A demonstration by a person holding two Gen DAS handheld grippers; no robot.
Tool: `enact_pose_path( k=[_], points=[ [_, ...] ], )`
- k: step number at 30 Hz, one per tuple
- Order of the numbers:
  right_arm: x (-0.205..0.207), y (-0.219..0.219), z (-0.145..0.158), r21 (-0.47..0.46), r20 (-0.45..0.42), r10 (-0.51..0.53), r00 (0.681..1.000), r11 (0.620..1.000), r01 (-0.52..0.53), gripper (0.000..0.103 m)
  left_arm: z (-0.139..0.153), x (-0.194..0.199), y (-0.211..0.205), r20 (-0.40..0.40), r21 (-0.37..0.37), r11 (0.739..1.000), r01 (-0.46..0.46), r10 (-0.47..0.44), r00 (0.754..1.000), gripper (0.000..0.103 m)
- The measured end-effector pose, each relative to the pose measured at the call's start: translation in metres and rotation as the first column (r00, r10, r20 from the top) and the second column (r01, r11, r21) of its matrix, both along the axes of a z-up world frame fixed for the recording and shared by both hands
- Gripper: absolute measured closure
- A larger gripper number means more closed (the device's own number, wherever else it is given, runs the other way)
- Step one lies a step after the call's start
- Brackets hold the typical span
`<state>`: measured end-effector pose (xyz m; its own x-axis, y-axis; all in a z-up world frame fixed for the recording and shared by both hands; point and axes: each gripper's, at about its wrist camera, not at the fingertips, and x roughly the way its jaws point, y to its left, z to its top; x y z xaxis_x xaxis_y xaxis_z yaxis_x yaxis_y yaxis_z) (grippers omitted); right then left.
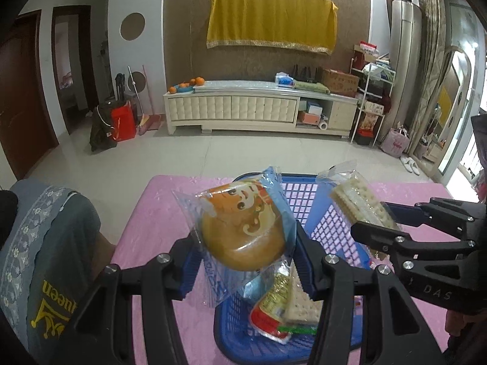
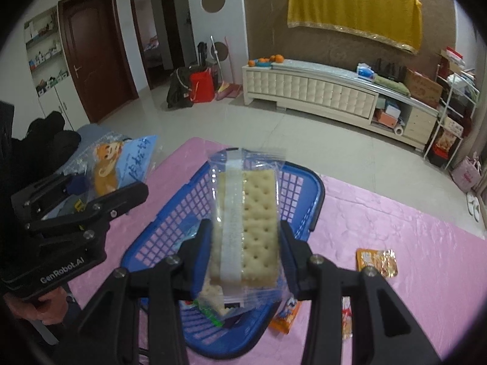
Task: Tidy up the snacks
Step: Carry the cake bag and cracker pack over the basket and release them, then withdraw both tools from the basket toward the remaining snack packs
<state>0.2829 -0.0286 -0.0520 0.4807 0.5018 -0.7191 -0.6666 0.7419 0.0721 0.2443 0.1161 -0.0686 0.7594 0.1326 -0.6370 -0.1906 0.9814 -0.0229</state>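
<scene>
**snackstacker:** Both claws are loaded right now. The left gripper [image 1: 246, 261] is pinching a wrapped round bun [image 1: 243, 231] (cartoon face on the wrapper), and the right gripper [image 2: 245, 261] is clamped on a clear pack of crackers [image 2: 246, 228]. Both packs hang over the blue basket [image 2: 304, 210], which already has a few snacks lying in the bottom. Looks like the drop-in step for both.

**tidy_kev:** Agreed. If it were me, I'd bring each pack low inside the basket walls before spreading the fingers, since the bun wrapper is slippery and puffy and could slide off the rim. The two grippers are also close together over the same basket, so letting one go first, then the other, seems safer than risking a bump. Crackers flat on the pile, bun on top so nothing gets crushed.

**snackstacker:** There's more to collect too. An orange foil packet [image 2: 377, 261] and another orange pack [image 2: 284, 319] sit on the pink tablecloth [image 2: 395, 213], the second just beside the basket.

**tidy_kev:** Cloth looks wrinkly, so thin packets may be fiddly to pinch. The room is a living room: tiled floor, long white cabinet [image 1: 231, 106] with oranges on it, yellow cloth [image 1: 271, 15] on the wall, dark doors at the left.
</scene>
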Motion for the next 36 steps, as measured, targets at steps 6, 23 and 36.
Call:
enact_pose_path(
  k=[6,23,36],
  points=[
    [0.026,0.01,-0.016,-0.047,-0.019,0.019,1.0,0.999,-0.02,0.056,-0.01,0.021,0.006,-0.024,-0.002,1.0,0.008,-0.008,1.0,0.052],
    [0.05,0.037,-0.037,-0.219,0.091,0.036,0.995,0.976,-0.016,0.017,-0.022,0.039,0.007,-0.065,-0.012,1.0,-0.005,0.004,0.998,0.052],
    [0.048,-0.019,-0.019,-0.076,0.002,-0.086,0.996,0.993,0.086,0.014,-0.015,0.046,-0.017,-0.076,-0.009,0.999,0.045,-0.046,0.996,0.052]
  ],
)
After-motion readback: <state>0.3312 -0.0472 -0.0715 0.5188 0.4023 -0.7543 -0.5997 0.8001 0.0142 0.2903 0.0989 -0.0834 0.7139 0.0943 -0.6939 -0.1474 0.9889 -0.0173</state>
